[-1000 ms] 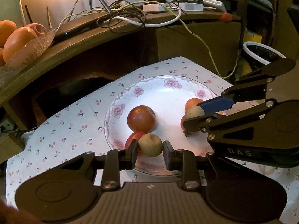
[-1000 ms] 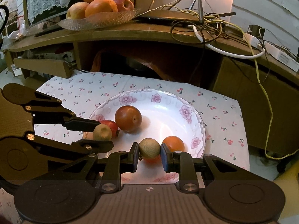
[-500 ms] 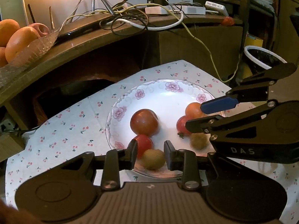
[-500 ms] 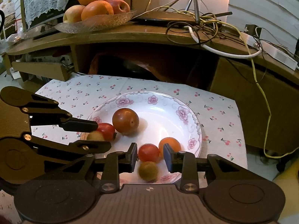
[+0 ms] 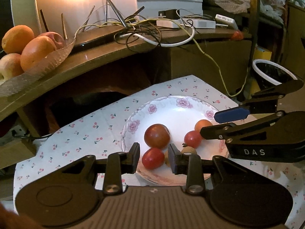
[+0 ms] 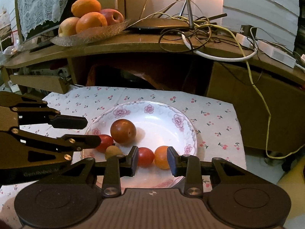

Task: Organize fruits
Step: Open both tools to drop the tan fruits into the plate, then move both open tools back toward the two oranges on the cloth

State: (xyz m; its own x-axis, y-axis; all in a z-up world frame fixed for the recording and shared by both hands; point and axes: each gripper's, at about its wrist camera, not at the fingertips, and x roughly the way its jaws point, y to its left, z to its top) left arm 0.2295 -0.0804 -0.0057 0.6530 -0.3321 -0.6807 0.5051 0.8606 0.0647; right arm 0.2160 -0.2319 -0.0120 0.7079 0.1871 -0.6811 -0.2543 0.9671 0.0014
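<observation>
A white floral plate [image 5: 177, 112] [image 6: 162, 120] holds several fruits: a large dark red plum [image 5: 156, 135] [image 6: 123, 131], two small red tomatoes [image 5: 153, 158] [image 5: 193, 139], an orange fruit [image 5: 203, 124] [image 6: 161, 157] and two small tan fruits [image 5: 188, 150] [image 6: 112, 151]. My left gripper [image 5: 154, 157] is open and empty above the plate's near rim, with one tomato seen between its fingers. My right gripper [image 6: 152, 160] is open and empty, with a tomato [image 6: 145, 156] and the orange fruit seen between its fingers.
The plate sits on a cherry-print cloth [image 5: 91, 131] [image 6: 213, 112]. Behind stands a wooden shelf [image 6: 133, 43] with a glass dish of oranges and apples [image 6: 89, 22] [image 5: 28, 49], a router and tangled cables [image 5: 152, 32]. A white-rimmed bin [image 5: 270, 72] is at the right.
Both grippers opened and let their small tan fruits drop onto the plate, then pulled back and up a little. The tan fruits now lie near the plate's front rim.
</observation>
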